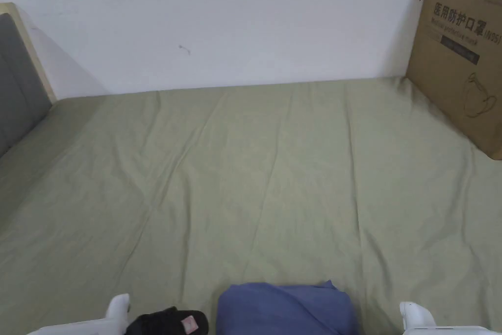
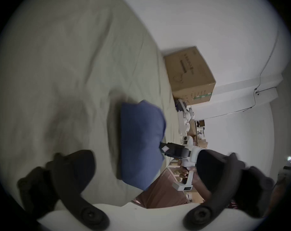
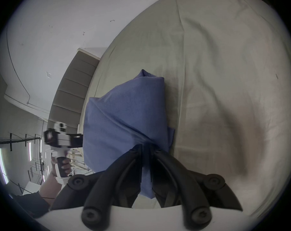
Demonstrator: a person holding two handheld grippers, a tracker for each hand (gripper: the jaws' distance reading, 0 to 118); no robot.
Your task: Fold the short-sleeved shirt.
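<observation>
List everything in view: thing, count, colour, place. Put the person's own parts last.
shirt: one, blue, bunched at the near edge of the bed, between the two grippers.
bed sheet: one, pale green, creased, covering the bed.
headboard: one, grey padded, at the left end of the bed.
cardboard box: one, brown, on the far right of the bed against the wall.
wall: one, white, behind the bed.
left gripper: one, black jaws on a white body, jaws spread wide, beside the shirt.
right gripper: one, black jaws, both closed on a pinch of the shirt.
hand: one, around the left gripper's handle.
</observation>
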